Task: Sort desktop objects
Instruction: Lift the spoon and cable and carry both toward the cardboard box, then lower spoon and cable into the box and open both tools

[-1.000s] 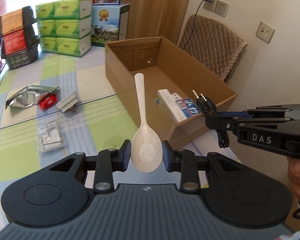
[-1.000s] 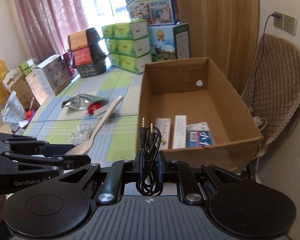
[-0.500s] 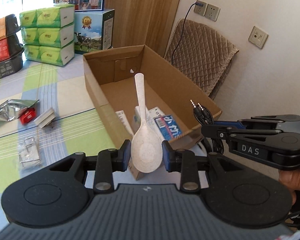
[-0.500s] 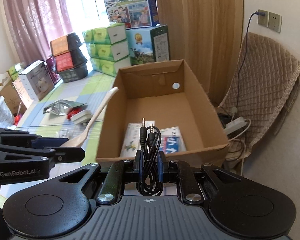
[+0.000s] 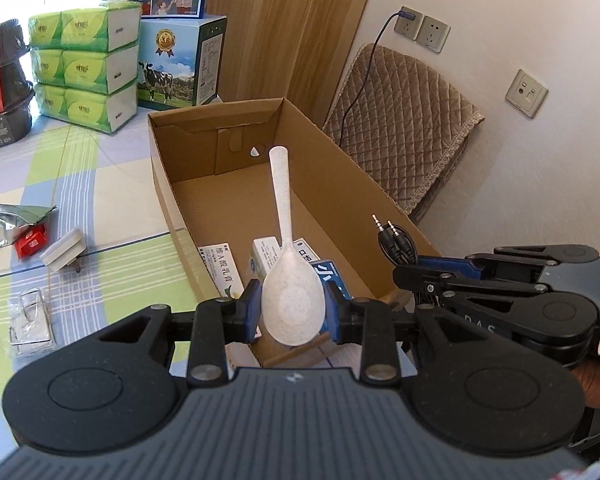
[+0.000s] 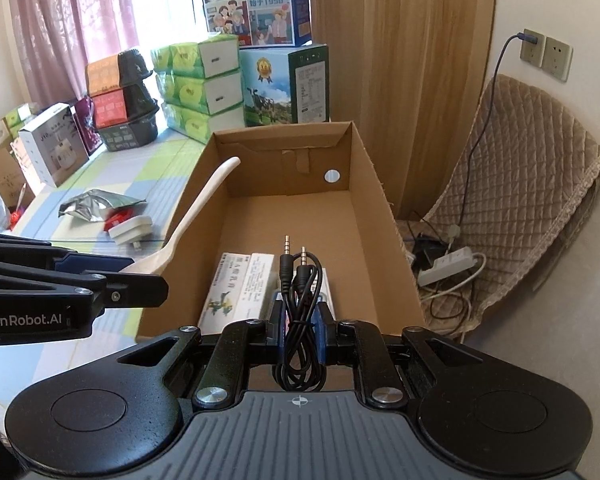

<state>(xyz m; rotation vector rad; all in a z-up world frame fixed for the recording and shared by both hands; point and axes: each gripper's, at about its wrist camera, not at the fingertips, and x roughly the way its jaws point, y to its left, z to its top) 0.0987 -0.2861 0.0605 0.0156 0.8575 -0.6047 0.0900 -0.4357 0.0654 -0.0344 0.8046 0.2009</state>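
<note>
Two handheld grippers hover side by side at the near end of an open cardboard box (image 6: 284, 216) that sits on a checked surface (image 5: 100, 280). The left gripper (image 5: 293, 312) has its fingers clamped on the bowl of a pale speckled spoon (image 5: 290, 280), with the handle pointing forward and up over the box interior. The right gripper (image 6: 299, 320) has its fingers clamped on a coiled black audio cable (image 6: 298, 304), its two plugs sticking up ahead of the fingers. Both items seem to be held above the box mouth so they can be dropped in alongside the small packets (image 6: 240, 284) already lying flat at the near end of the box floor.

Still out on the surface, well to the left of the box, are a crumpled foil pouch (image 5: 8, 224), a red packet (image 5: 30, 240), a white plug adapter (image 5: 62, 249) and a clear bag of clips (image 5: 30, 320).

Compared with a second ago, both grippers have moved forward and closer to the box: it now fills more of each view, and the spoon handle now overlaps the box interior rather than its left wall.
</note>
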